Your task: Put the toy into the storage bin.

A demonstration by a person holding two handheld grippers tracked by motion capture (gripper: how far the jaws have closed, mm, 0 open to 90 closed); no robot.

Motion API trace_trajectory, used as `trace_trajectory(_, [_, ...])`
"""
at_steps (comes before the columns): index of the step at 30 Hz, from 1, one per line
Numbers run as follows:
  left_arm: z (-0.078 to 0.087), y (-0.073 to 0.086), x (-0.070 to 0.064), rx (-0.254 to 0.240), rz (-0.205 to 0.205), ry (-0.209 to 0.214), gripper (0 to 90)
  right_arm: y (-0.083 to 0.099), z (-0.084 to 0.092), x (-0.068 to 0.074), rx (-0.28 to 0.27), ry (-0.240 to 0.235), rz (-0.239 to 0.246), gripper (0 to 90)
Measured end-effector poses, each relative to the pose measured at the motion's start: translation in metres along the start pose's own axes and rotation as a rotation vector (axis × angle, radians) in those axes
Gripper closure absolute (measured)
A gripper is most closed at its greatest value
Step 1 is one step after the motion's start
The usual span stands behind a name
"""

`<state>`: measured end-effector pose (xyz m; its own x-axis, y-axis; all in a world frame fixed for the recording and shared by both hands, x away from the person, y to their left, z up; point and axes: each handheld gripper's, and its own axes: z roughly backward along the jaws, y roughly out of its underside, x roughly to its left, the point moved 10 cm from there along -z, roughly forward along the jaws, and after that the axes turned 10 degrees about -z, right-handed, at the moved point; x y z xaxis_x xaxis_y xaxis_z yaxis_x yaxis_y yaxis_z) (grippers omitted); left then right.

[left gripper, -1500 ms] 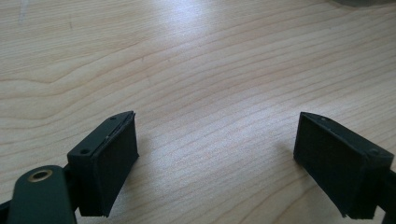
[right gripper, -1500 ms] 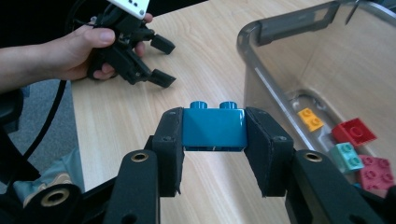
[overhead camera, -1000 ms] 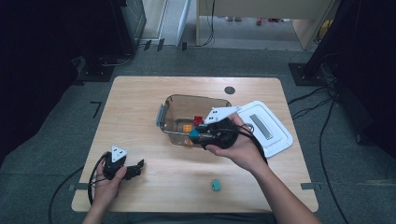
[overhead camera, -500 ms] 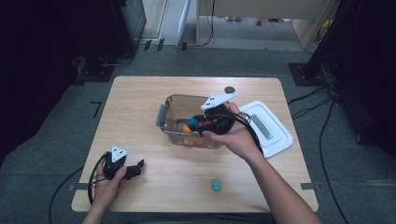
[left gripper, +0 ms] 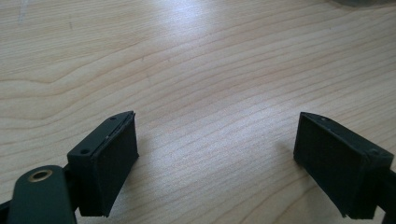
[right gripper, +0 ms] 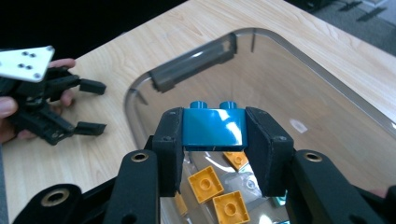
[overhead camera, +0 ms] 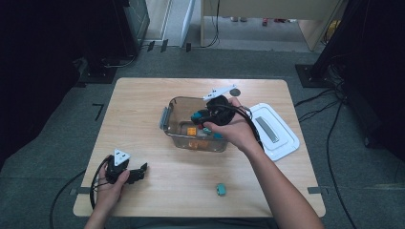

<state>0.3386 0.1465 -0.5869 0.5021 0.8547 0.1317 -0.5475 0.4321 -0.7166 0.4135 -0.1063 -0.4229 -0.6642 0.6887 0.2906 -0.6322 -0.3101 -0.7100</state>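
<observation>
Our right gripper [right gripper: 214,140] hangs out ahead of us on a reaching forearm, its jaws drawn in and pressing on something between the pads. Our left gripper [overhead camera: 125,169] rests low near our side in the left hand [overhead camera: 111,183], jaws spread wide with nothing between them.

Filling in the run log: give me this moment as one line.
right claw: shut on blue brick, above clear bin | left claw: open, resting on table | teal brick: loose on table
</observation>
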Motion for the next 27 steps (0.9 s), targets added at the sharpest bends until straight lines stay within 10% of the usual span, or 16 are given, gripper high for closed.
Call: trace_trajectory(27, [0.000,0.000,0.000,0.001,0.001,0.002,13.5,0.002,-0.034,-0.037,0.074,0.072,-0.109,58.8])
